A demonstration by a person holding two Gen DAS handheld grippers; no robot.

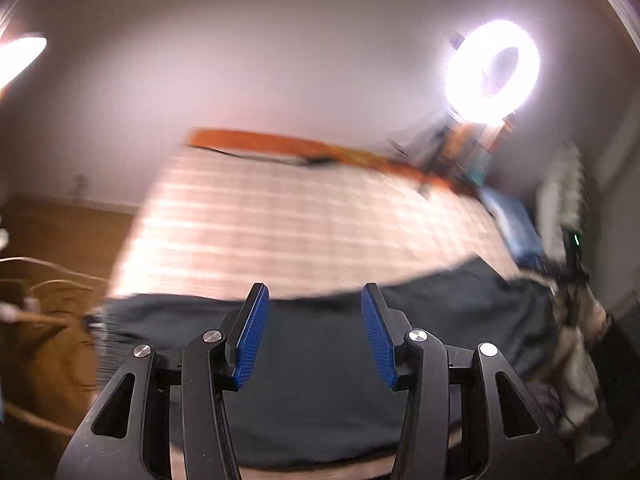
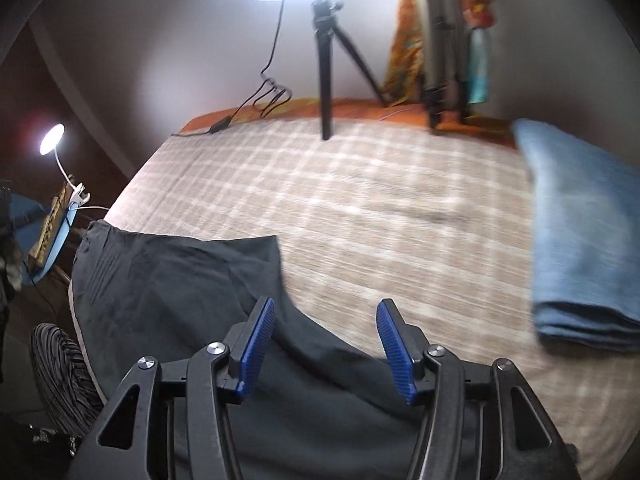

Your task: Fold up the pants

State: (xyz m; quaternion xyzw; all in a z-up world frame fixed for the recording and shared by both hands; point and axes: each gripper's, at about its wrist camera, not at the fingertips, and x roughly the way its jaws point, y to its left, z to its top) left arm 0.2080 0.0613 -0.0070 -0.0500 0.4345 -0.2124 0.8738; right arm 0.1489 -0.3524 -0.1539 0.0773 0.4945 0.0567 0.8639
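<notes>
Your left claw (image 1: pixel 314 336) is spread, empty, above the dark pants (image 1: pixel 320 380). These lie on the checked bed (image 1: pixel 300 220), long axis running left–right across the lower frame. Your right claw (image 2: pixel 326 346) is spread too, over pants (image 2: pixel 168 292) at lower left. Folded blue cloth (image 2: pixel 588 240) sits at right.

Matt dark cloth pants (image 2: pixel 168 288)

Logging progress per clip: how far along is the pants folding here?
Early. Done: the dark pants lie spread on the checked bed cover; a folded blue garment sits aside. In hand: nothing, as the left gripper and right gripper hover with open jaws. Left: all the folds.
</notes>
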